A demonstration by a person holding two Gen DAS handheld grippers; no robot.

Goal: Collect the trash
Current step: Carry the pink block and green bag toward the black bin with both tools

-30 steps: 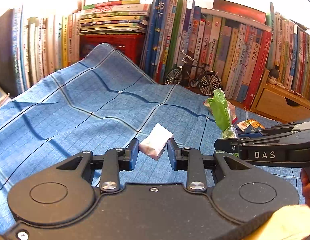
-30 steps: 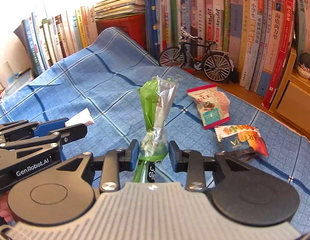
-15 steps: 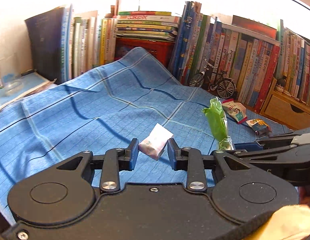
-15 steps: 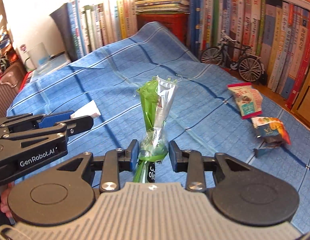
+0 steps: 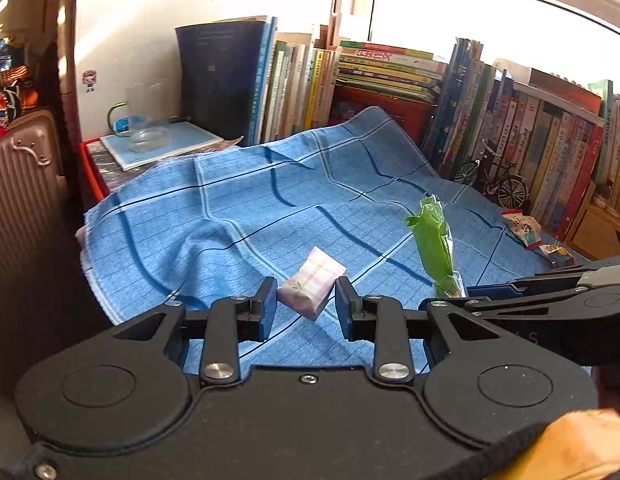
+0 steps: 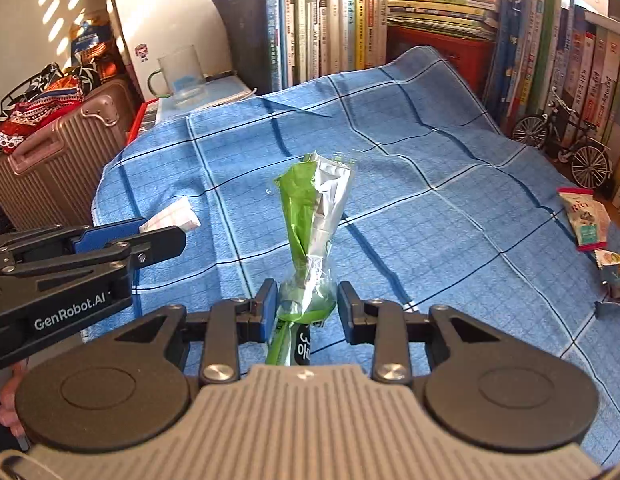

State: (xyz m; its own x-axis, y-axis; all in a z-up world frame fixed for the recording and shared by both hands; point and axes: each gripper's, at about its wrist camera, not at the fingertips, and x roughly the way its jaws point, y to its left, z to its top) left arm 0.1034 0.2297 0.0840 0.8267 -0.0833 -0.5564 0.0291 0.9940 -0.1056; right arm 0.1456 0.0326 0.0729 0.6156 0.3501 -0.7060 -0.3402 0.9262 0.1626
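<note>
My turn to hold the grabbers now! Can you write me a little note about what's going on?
Left gripper: shut on the pink checked packet.
Right gripper: shut on the green wrapper.
Both are lifted above the blue cloth.
Left to collect: the red-edged snack packet and the dark crumpled wrapper, at the cloth's right edge.
No bin is in view; find one first.

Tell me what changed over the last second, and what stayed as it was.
Both grippers swung left along the blue cloth: the suitcase and glass mug came into view, and the model bicycle slid toward the right edge. Unchanged: left gripper holds the pink plaid packet, right gripper the green wrapper.
</note>
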